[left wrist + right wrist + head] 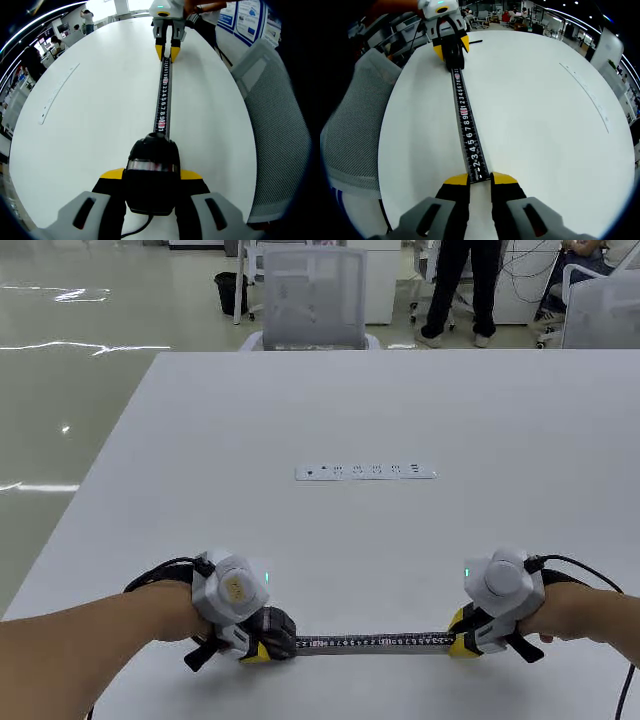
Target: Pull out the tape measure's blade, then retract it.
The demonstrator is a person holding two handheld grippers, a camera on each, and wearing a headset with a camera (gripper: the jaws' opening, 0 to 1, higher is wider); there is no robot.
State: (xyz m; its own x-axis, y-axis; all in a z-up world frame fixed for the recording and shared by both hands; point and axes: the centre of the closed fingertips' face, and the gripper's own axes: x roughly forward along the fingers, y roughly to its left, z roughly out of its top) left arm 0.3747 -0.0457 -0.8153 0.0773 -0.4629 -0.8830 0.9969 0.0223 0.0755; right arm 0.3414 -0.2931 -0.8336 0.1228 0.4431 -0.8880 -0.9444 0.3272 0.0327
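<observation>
Blade [375,643] spans sideways from tape measure [273,631] in left gripper [258,646] to right gripper [459,638].

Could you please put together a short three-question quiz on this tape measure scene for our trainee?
1. True or false: the blade is drawn out between the two grippers.
2. Which gripper holds the tape measure's case? A) left gripper B) right gripper C) neither
3. Fill in: the right gripper's jaws pinch the blade at its ____.
Key: 1 true; 2 A; 3 end.
</observation>
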